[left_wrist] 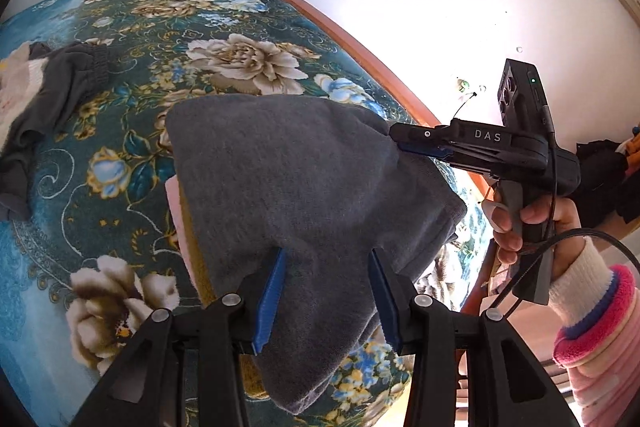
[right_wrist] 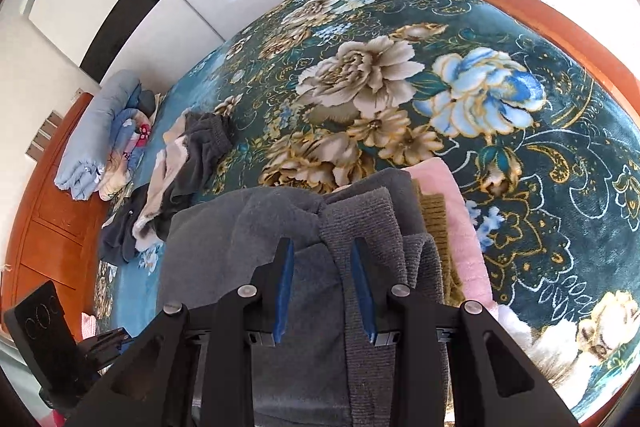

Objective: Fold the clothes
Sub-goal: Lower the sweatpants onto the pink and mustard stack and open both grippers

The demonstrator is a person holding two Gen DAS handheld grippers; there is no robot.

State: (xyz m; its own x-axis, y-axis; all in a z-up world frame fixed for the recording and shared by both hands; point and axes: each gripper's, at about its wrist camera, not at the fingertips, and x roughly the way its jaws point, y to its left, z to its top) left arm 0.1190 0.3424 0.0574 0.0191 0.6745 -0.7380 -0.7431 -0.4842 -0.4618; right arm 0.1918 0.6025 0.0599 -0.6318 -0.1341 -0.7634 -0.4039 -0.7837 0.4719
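Note:
A folded grey knit garment [left_wrist: 304, 187] is held up above a stack of a mustard-brown piece [left_wrist: 200, 267] and a pink piece [left_wrist: 176, 211] on the floral bed. My left gripper [left_wrist: 328, 259] has its blue pads on either side of the garment's near edge, gripping it. My right gripper [left_wrist: 400, 143] pinches the garment's far right corner. In the right wrist view the right gripper [right_wrist: 322, 247] is closed on a fold of the grey garment [right_wrist: 360, 227], with the mustard piece [right_wrist: 436, 227] and pink piece [right_wrist: 460, 219] beside it.
The teal floral bedspread [right_wrist: 440, 87] covers the bed, with an orange wooden frame [right_wrist: 560, 19]. A heap of dark grey and cream clothes [right_wrist: 188, 163] lies further off; it also shows in the left wrist view [left_wrist: 52, 95]. Rolled blue bedding [right_wrist: 96, 139] sits by the headboard.

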